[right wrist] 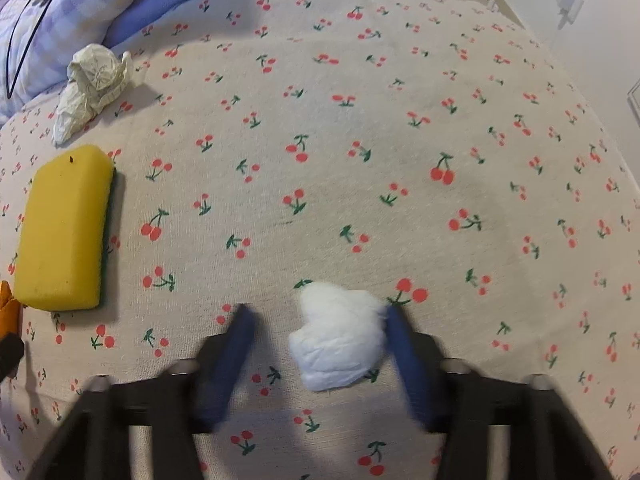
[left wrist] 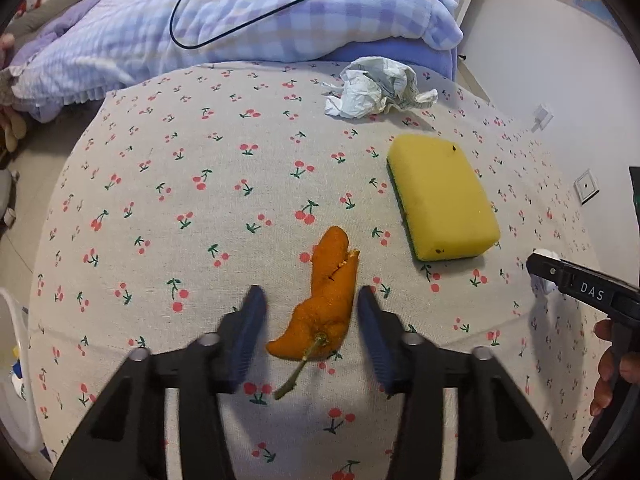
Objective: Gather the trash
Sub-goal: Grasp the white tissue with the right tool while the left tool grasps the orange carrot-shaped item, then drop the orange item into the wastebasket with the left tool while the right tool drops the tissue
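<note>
A strip of orange peel [left wrist: 324, 304] with a stem lies on the cherry-print tablecloth [left wrist: 200, 200]. My left gripper [left wrist: 311, 294] points down over it, a blue finger on each side and a small gap to each: open. A white tissue wad [right wrist: 340, 340] sits between the fingers of my right gripper [right wrist: 319, 311]. Its right finger touches the wad and the left finger [right wrist: 240, 332] stands clear, so it is open. A crumpled paper [left wrist: 372, 88] lies at the far edge. The right gripper's finger [left wrist: 560, 276] shows at the right edge of the left wrist view.
A yellow sponge [left wrist: 442, 196] with a green underside lies between the two grippers. A checked blanket [left wrist: 240, 28] with a black cable [left wrist: 180, 12] is heaped beyond the table. A white rim [left wrist: 16, 360] shows low at the left edge. A wall [left wrist: 540, 60] is to the right.
</note>
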The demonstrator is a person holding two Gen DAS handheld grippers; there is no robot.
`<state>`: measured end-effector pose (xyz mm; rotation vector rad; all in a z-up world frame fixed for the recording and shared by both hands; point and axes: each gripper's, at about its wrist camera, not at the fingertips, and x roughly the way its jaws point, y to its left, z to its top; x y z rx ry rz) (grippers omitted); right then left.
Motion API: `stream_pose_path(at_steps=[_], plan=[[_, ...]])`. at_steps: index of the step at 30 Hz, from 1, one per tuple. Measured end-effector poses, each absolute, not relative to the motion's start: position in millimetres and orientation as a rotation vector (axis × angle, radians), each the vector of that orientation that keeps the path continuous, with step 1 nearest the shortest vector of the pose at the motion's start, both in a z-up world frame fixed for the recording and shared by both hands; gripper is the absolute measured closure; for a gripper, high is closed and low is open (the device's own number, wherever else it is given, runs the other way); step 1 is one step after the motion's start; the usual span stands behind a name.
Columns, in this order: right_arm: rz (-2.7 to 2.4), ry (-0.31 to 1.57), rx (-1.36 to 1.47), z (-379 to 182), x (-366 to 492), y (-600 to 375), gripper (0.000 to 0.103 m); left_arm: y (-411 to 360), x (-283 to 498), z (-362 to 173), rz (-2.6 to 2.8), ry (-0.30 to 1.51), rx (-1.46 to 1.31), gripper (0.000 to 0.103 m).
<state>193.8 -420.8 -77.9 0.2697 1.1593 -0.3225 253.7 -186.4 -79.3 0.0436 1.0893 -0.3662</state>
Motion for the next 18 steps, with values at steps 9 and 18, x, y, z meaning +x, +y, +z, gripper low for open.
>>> stream_pose_path(at_steps=[9, 18], plan=[[-0.221, 1.136, 0.357, -62, 187, -432, 0.077, -167, 257, -77, -0.425, 1.13, -0.09, 0.081], [-0.197, 1.123, 0.373, -46, 173, -436, 0.077, -158, 246, -64, -0.456, 1.127, -0.121, 0.083]])
